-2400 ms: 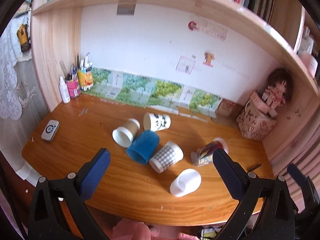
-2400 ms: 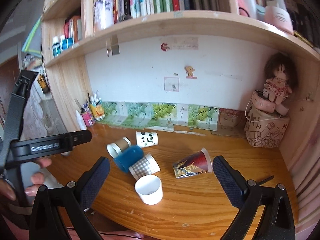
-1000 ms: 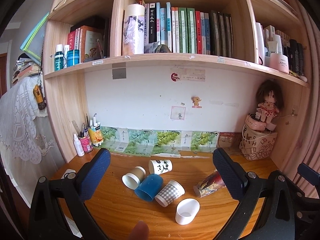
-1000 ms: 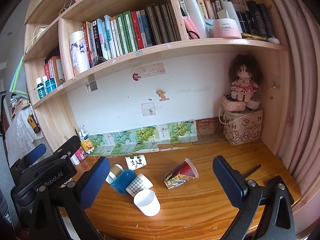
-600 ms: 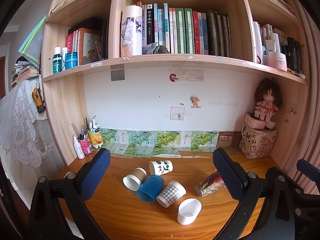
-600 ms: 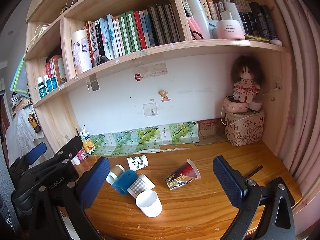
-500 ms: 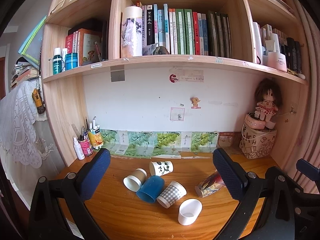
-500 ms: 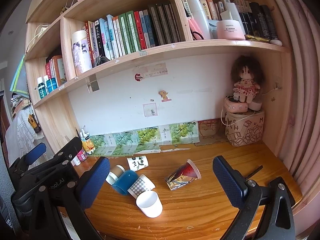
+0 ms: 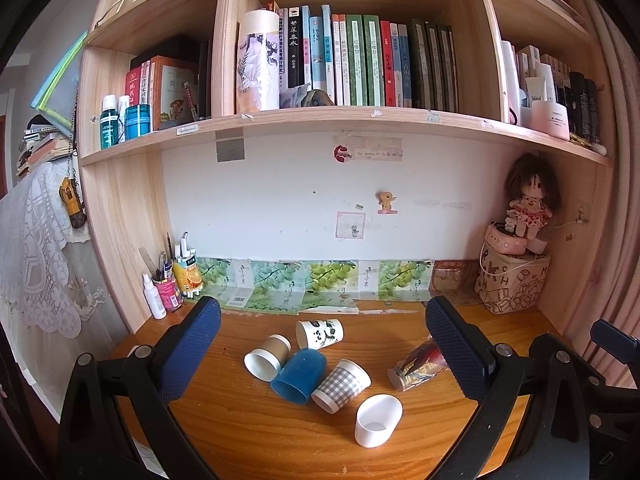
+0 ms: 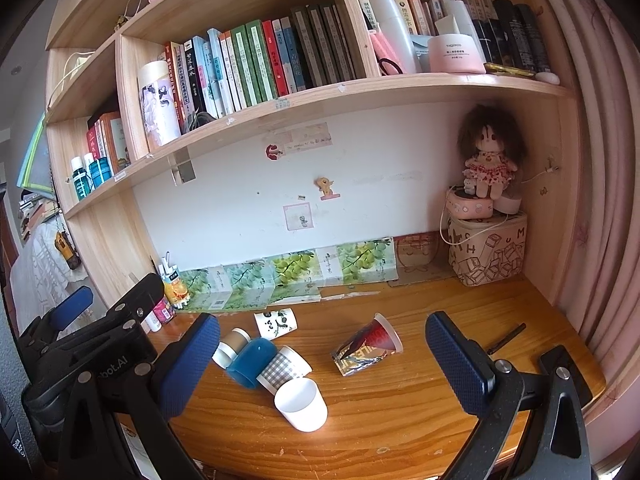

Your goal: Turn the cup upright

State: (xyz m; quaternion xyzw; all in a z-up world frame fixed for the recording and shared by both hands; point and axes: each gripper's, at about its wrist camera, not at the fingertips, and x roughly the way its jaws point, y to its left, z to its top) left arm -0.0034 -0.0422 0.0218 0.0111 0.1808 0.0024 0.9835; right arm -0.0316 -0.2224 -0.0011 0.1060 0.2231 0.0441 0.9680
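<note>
White cup (image 9: 378, 420) upright on desk (image 9: 248, 432), between spread fingers (image 9: 188, 354), untouched

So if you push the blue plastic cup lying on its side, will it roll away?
Probably not far. The blue plastic cup lies on its side, but the checked paper cup and brown paper cup look pressed against it. It looks light and smooth, so it may slide.

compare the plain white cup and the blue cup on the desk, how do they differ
The plain white cup is all white and stands upright, mouth up; the blue cup is solid blue and lies on its side. The white cup stands apart at the front of the desk, while the blue cup lies packed between a brown cup and a checked cup. Both are untouched.
</note>
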